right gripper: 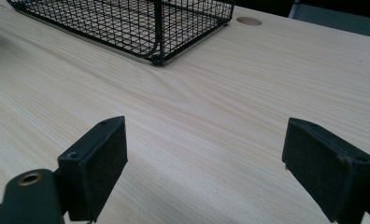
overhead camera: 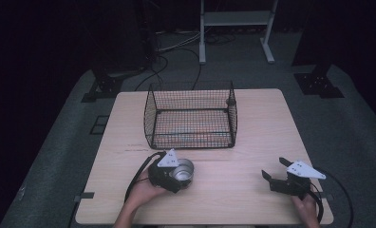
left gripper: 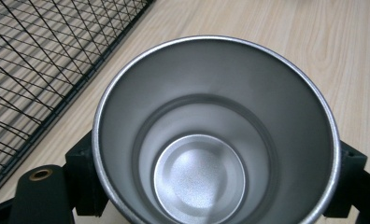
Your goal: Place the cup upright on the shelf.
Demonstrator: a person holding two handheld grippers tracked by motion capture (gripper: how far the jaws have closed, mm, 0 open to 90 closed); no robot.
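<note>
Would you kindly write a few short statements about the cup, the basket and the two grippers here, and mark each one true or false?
1. The left gripper is closed on the metal cup. True.
2. The cup holds a liquid. False: in the left gripper view its bare metal bottom shows, with nothing in it.
3. The right gripper grips a second cup. False: its jaws stand wide apart over bare table, holding nothing.
4. The wire basket has nothing in it. True.
5. The cup sits inside the basket. False: it is outside, on the person's side of the basket's near wall.
</note>
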